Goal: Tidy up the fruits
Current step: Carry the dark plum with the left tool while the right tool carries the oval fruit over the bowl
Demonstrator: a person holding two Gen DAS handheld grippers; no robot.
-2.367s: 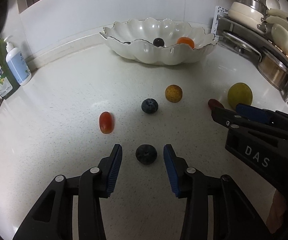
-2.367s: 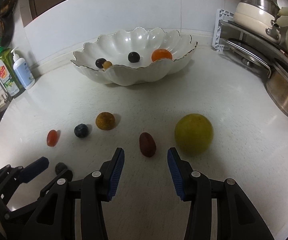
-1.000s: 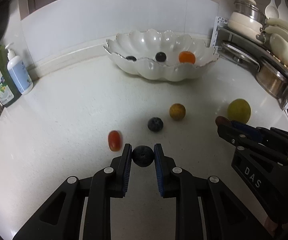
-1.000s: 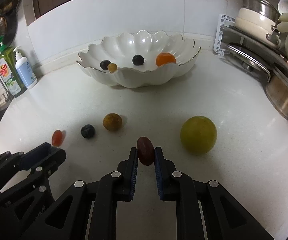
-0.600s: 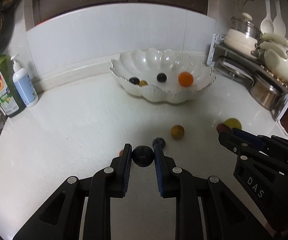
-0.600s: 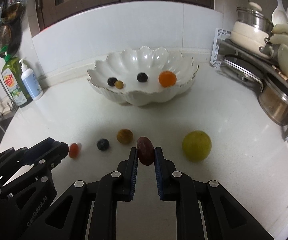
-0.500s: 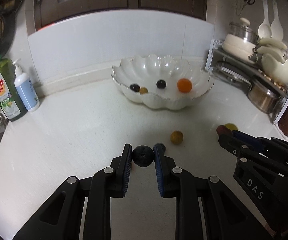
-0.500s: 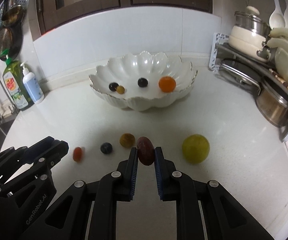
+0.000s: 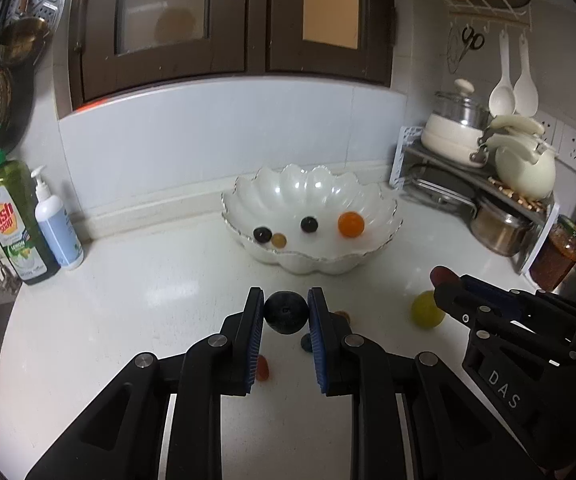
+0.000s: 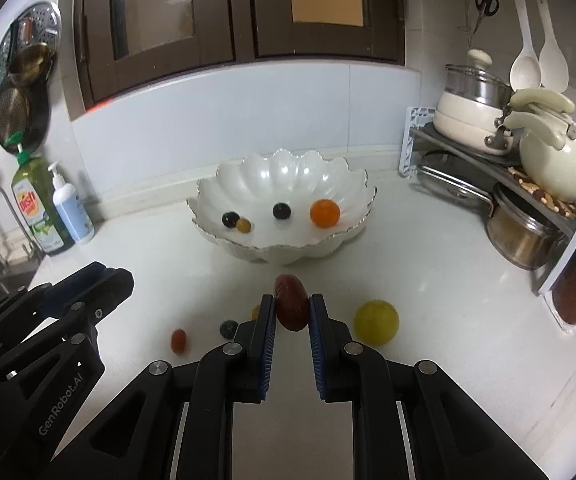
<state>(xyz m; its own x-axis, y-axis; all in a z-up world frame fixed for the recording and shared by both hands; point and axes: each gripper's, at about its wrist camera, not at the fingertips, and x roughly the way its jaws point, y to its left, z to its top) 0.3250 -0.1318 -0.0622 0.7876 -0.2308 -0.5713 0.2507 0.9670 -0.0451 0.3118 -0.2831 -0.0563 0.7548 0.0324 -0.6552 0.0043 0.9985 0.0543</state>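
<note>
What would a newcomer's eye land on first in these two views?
Probably the two grippers up front, each shut on fruit above the counter: the left gripper on a dark berry, the right gripper on a reddish-brown fruit. Next, the white scalloped bowl by the back wall, holding an orange fruit and three small ones.

Both wrist views face the bowl [image 9: 312, 216] from above the counter [image 10: 428, 280].

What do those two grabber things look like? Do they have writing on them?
Both are chunky black plastic with silver bolts and blue ridged pads inside the jaws. The left gripper shows white "GenRobot.AI" lettering on its side in the right wrist view. The right gripper shows "DAS" in the left wrist view. No cables or sleeves are visible.
</note>
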